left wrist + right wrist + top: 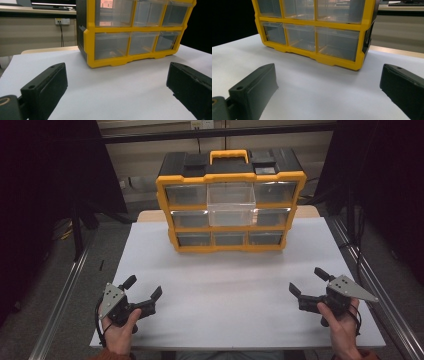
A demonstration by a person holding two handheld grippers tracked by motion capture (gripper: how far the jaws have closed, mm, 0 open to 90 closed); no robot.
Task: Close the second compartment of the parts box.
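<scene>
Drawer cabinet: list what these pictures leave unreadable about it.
- Drawer cabinet, top row: cut off by the top edge in both gripper views.
- Drawer contents: high view too small and glary; the clear fronts reflect light.
- Pulled-out middle drawer: its inside is hidden behind glare.
- Cabinet back: faces away from all views.

Dim room around your white table (pixel 225 285).
You face a beige wall (pixel 30 32) with a socket (pixel 62 21); grey floor (pixel 30 330) lies beside you.
</scene>
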